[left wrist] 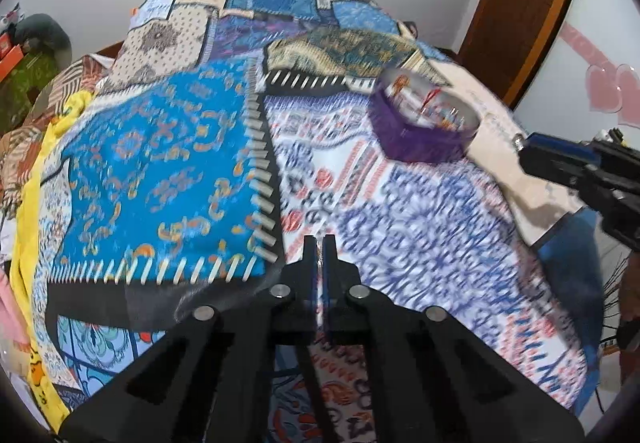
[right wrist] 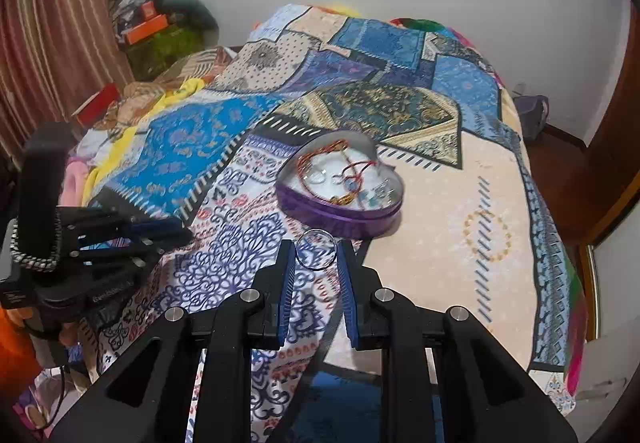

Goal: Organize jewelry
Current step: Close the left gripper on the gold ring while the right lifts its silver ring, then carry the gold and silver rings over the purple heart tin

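Right gripper [right wrist: 316, 255] clamps ring [right wrist: 315, 248], opening toward camera; left gripper [left wrist: 319, 243] closed, empty.

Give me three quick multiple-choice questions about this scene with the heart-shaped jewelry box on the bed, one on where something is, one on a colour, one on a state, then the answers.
1. Where is the heart-shaped box?
A. On the patterned bedspread
B. On the floor
C. Hanging on the wall

2. What colour are the box's sides?
A. Green
B. Purple
C. Yellow

3. What is between the right gripper's fingers?
A. Nothing
B. A folded cloth
C. A clear ring

Answers:
1 A, the box sits on the bedspread ahead of the right gripper.
2 B, its wall below the clear lid is purple in both views.
3 C, the right wrist view shows the clear ring held between the blue-padded fingers; the left gripper is shut with nothing visible in it.
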